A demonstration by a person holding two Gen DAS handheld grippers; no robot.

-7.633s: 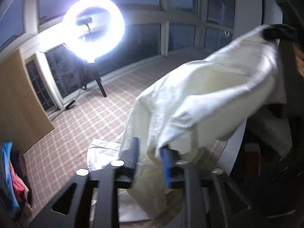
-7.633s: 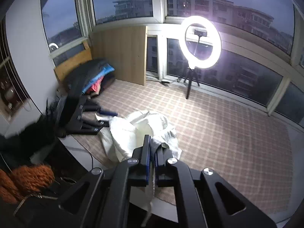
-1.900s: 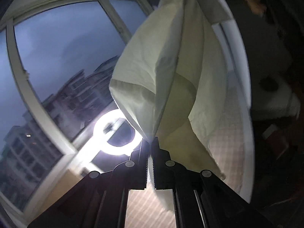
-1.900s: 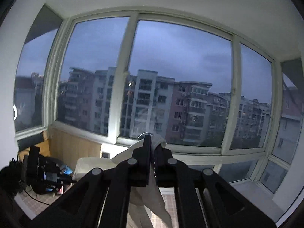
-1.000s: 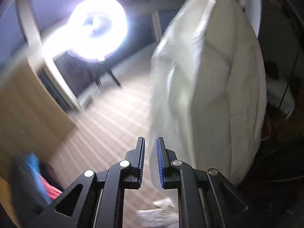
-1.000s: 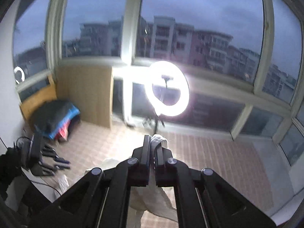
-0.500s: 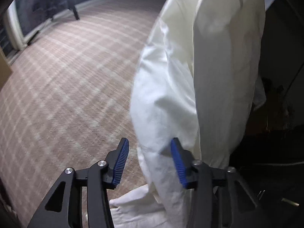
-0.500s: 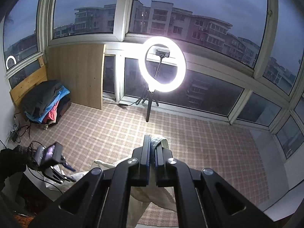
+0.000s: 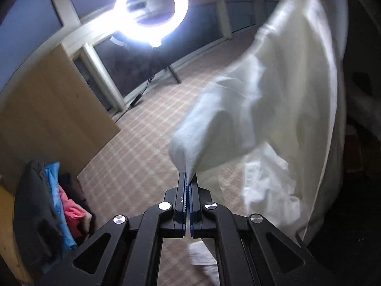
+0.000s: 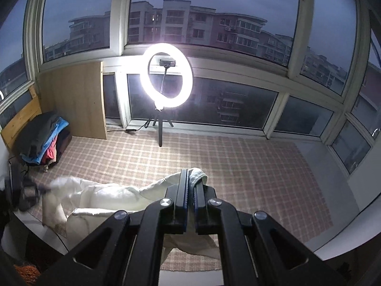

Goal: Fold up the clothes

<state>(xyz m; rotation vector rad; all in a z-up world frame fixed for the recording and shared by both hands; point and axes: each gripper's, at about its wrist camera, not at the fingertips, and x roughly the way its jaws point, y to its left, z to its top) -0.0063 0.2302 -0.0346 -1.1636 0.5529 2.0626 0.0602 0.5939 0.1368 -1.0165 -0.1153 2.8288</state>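
A checked rug [image 10: 238, 157] runs before the ring light [image 10: 166, 81]. Well short of the light, both tools, left [image 9: 188, 181] and right [image 10: 190, 178], are clenched on the white garment [image 9: 273, 109], holding it airborne, likely to spread it for folding.

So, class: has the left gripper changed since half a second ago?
Yes. The left gripper has shut on the white garment and swung upward: the ring light, then cut off at the top edge, now shows whole.
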